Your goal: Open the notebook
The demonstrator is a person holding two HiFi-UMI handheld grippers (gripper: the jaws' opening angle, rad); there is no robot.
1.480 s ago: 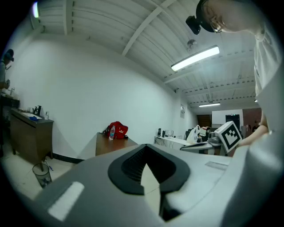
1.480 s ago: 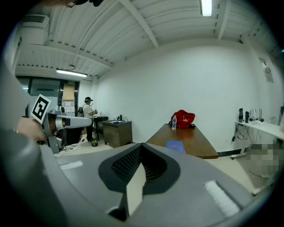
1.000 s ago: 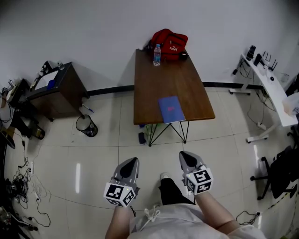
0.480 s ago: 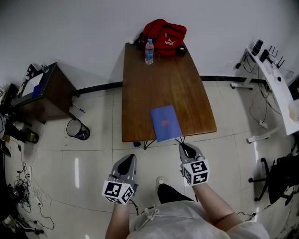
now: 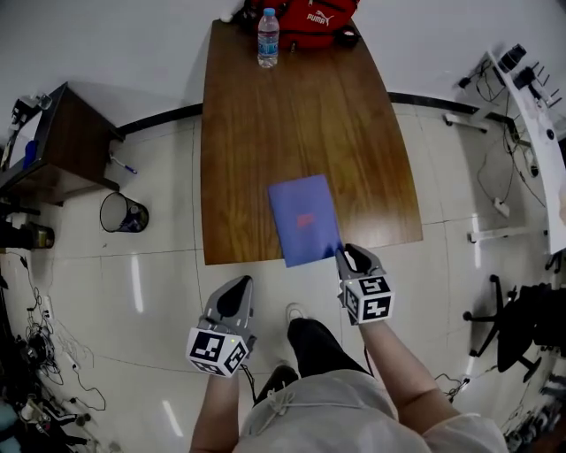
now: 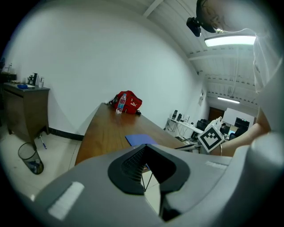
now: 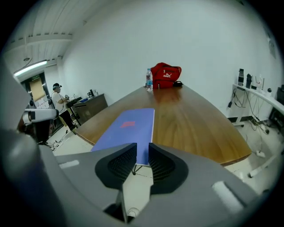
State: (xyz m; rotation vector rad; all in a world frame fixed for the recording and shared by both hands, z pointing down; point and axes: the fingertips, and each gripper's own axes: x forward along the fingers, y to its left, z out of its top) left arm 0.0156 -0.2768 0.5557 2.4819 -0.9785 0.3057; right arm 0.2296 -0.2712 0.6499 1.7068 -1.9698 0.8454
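We see the blue notebook [image 5: 305,218] closed and flat on the wooden table [image 5: 265,133], at the table's near edge, its near end jutting a little past that edge. Our right gripper [image 5: 349,257] hovers just off the table's near edge, beside the notebook's near right corner, its jaws a narrow slit apart with nothing between them. Our left gripper [image 5: 235,289] hangs over the floor short of the table's near edge, jaws likewise parted and empty. At the table's far end stand a water bottle [image 5: 267,25] and a red bag [image 5: 309,13].
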